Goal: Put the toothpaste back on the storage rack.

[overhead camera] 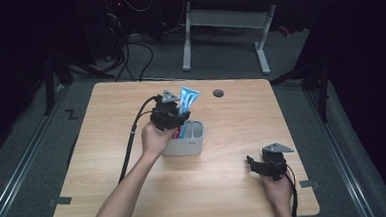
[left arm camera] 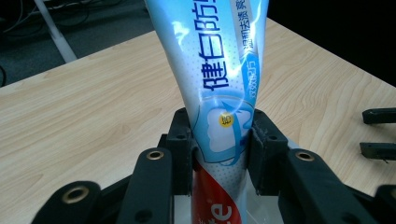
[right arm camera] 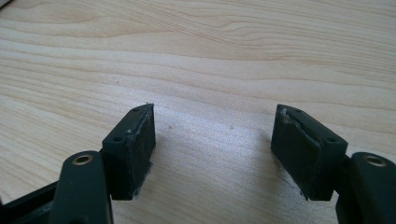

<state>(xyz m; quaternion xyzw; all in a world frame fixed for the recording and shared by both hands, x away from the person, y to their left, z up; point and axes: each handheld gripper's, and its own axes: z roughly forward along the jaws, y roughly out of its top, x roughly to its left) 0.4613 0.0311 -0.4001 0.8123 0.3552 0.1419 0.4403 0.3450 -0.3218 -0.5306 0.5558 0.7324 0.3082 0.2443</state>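
A blue and white toothpaste tube with a red lower part stands upright in a grey holder near the table's middle. My left gripper is shut on the tube, a pad pressing each side just above the red band. In the high view the left gripper sits over the holder's left half, and the tube's flat end sticks up behind it. My right gripper is open with only bare wood between its pads. It rests low at the front right of the table, apart from the holder.
The wooden table has a round cable hole at the back. The right gripper's two jaws show at the right edge of the left gripper view. A white desk frame stands on the floor beyond the table.
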